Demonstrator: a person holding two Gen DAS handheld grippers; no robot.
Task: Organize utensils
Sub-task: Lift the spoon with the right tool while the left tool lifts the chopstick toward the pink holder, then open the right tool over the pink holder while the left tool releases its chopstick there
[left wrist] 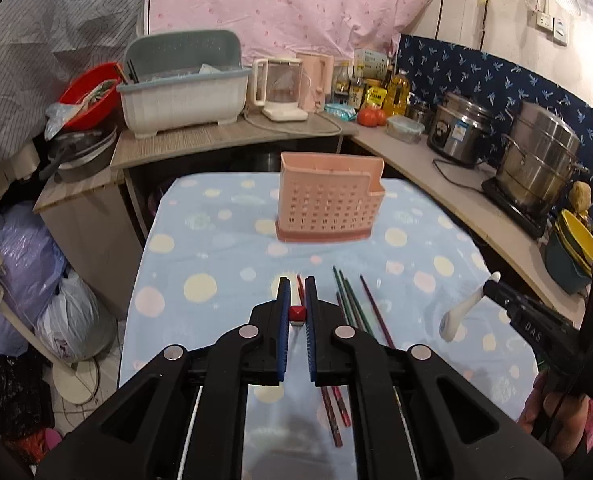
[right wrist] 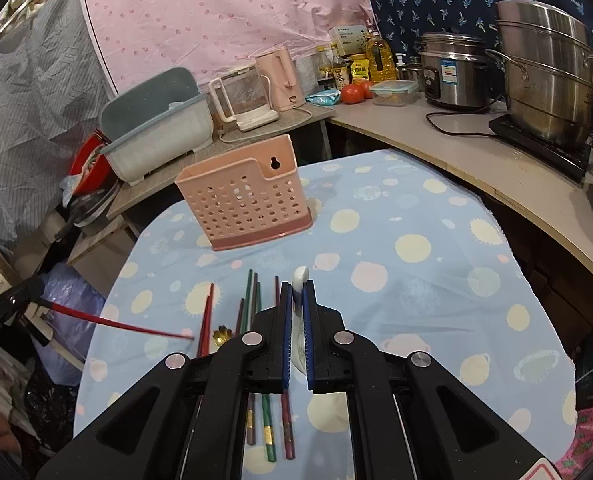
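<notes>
— Holding anything, the left tool (left wrist: 296, 296)?

— Yes. Its blue pads are closed almost together on a red chopstick (right wrist: 108, 322). From the left wrist view only the red butt end shows between the pads; from the right wrist view the stick juts out sideways above the bench (right wrist: 436, 280), clear of the spotted blue cloth.

— And the right tool (right wrist: 296, 292)?

— Clamped on a white ceramic spoon (right wrist: 299, 280). The handle runs between the pads and its tip pokes out past the fingertips. In the left wrist view the spoon hangs in the air off to the right, bowl end lowest.

— Where is everything else?

— A pink perforated utensil holder (left wrist: 328, 208) stands upright near the far end of the bench, well apart from both tools. The loose chopsticks (right wrist: 256, 300), green, dark purple and red, lie side by side on the cloth near the front edge, roughly pointing toward the holder. A small gold flower-shaped piece (right wrist: 221, 335) lies among them; I cannot tell what it belongs to.
</notes>
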